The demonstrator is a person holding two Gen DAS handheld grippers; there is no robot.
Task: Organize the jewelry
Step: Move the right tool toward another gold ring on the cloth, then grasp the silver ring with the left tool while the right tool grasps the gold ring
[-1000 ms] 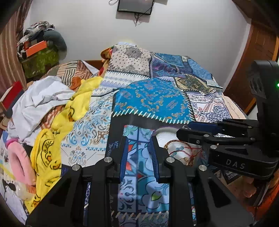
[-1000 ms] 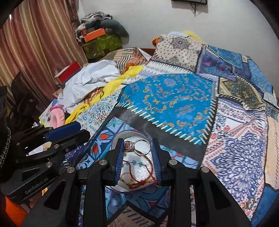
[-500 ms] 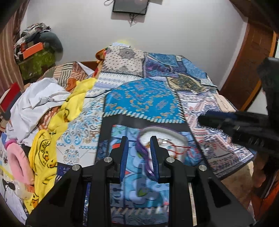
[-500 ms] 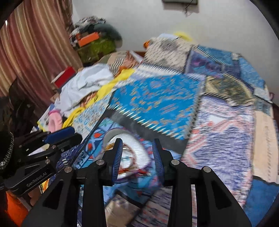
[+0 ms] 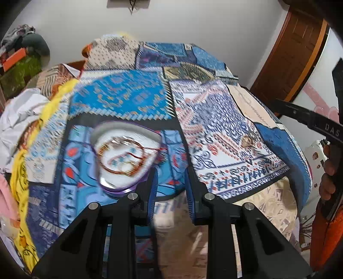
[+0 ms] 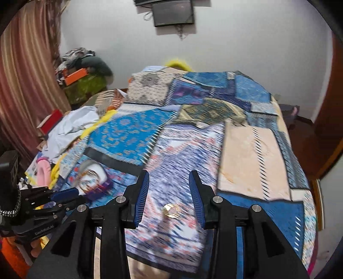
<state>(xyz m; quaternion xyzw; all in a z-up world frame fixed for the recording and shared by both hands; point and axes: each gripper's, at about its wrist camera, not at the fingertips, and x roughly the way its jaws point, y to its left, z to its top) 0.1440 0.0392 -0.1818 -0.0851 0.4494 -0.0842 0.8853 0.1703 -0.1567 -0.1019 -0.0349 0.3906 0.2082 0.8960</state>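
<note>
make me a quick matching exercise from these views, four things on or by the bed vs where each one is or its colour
Things:
1. ring
2. plate
3. yellow cloth
4. screen

Places or states:
a. on the wall
b. holds a red and gold string loop
c. along the bed's left edge
d. on the bedspread, between the right gripper fingers but not touching them

Pairs: 1-d, 2-b, 3-c, 4-a
</note>
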